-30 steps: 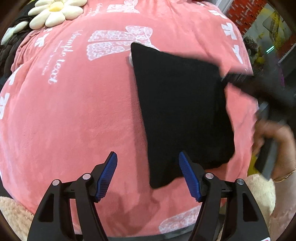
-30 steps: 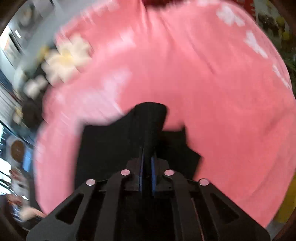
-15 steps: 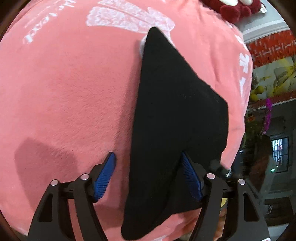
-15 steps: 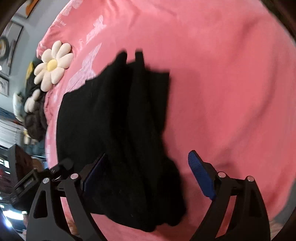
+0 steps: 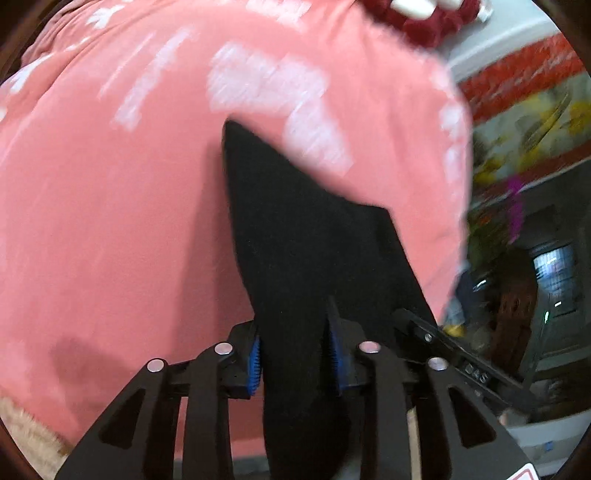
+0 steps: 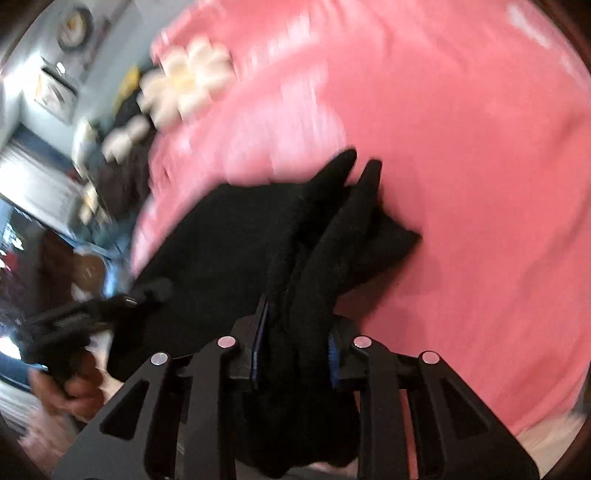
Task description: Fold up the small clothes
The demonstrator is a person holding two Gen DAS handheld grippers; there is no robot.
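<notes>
**Both grippers clamped on the black garment over the pink blanket**

The left gripper (image 5: 293,350) has its blue pads pressed on a near edge of the black garment (image 5: 306,240), which runs away from it across the pink blanket (image 5: 110,203). The right gripper (image 6: 293,352) pinches a bunched fold of the same cloth. Only the right view shows the daisy-shaped cushion (image 6: 184,83) and the person's left hand (image 6: 70,391); the left view shows a red plush item (image 5: 421,18), probably a toy, though blurred.
</notes>
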